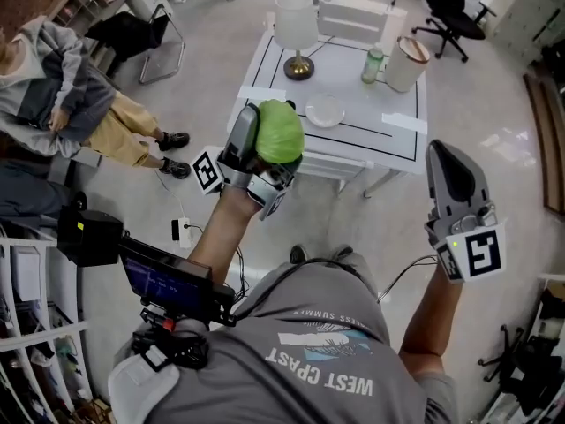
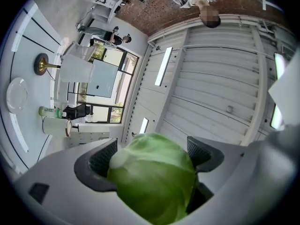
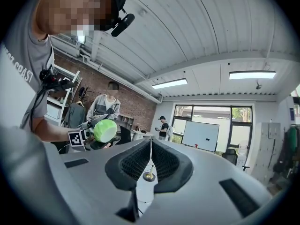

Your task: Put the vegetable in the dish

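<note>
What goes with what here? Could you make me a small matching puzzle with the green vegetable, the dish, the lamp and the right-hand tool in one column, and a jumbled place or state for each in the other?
Column one
1. cabbage
2. dish
3. right tool
4. lamp

Column two
A. closed, with nothing between its jaws
B. lying empty on the white table
C. gripped in the left tool, away from the table
D. standing upright near a corner of the table

Pairs: 1-C, 2-B, 3-A, 4-D
</note>
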Motion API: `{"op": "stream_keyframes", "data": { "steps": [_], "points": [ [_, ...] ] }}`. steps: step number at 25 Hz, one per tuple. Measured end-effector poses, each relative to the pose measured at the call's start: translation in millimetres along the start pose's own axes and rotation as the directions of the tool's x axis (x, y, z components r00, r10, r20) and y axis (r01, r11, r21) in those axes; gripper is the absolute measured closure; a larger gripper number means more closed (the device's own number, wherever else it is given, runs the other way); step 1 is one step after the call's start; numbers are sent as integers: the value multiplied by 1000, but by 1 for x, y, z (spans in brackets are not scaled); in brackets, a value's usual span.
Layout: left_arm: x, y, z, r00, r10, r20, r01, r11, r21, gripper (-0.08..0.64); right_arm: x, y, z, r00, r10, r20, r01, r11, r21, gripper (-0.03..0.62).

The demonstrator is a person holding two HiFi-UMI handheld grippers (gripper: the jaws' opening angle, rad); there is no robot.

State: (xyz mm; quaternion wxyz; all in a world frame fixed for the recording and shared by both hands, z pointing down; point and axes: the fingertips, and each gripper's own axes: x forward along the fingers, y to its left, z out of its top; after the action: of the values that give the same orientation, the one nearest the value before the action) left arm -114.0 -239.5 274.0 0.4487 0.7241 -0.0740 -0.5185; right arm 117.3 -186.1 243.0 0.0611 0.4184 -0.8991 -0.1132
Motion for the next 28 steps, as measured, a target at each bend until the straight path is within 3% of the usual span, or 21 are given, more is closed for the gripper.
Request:
{"op": "stream_keyframes", "data": {
  "steps": [8,17,21,28],
  "points": [
    [25,56,10,999,34,30,-35,999,10,91,31,-46,-32,999,33,6,-34,999,30,583],
    [67,85,16,995,63,74,-69,995,76,91,61,-93,-32,991,135,16,-135,991,21,583],
    [75,117,8,993,84,88,-92,990,103,91,64,-113,-52,983,181,12,-181,983,15,583],
    [77,163,17,980,167,106,-179,977,117,91,80,-131,-75,977,211,-6,-210,976,52,583]
  ]
}}
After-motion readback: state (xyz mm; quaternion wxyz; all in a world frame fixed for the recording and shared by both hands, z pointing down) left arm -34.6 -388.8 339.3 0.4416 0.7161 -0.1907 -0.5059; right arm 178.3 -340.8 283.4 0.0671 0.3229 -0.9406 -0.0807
